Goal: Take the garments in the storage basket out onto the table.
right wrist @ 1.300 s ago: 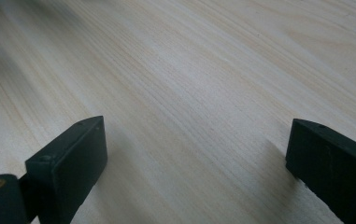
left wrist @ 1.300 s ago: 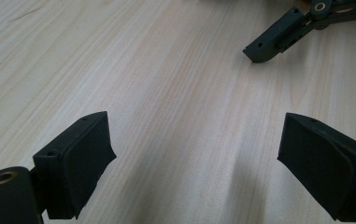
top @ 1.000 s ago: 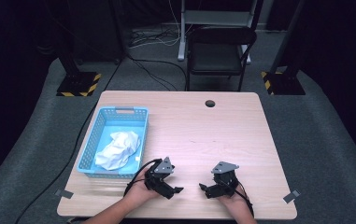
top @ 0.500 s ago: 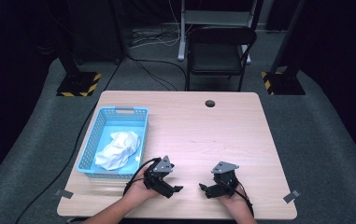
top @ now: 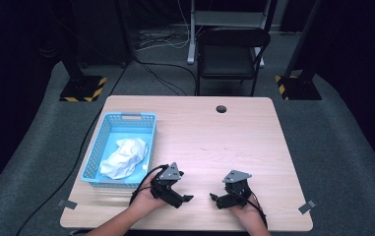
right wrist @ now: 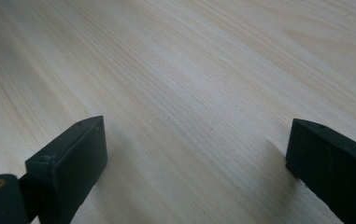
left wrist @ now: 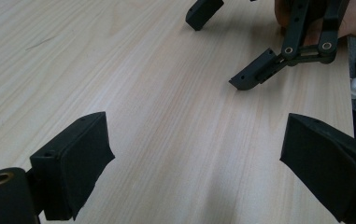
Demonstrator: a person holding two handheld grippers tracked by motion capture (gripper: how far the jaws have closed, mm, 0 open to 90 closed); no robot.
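Observation:
A blue plastic basket (top: 102,142) stands on the left part of the light wood table (top: 214,132), with a crumpled white cloth (top: 125,157) lying inside it. Near the front edge, a person's hands hold both grippers low over bare wood, facing each other. My left gripper (top: 182,190) is open, its jaws wide apart around nothing (left wrist: 199,158). My right gripper (top: 217,191) is open too, with only wood grain between its jaws (right wrist: 199,154). In the left gripper view the right gripper (left wrist: 229,44) shows at the top right, jaws spread, close to the tabletop.
A dark cable hole (top: 221,108) sits at the table's far edge. A black chair (top: 232,54) stands behind the table. Hazard-striped stand bases (top: 82,88) rest on the grey floor at either side. Bare wood lies between the basket and the right edge.

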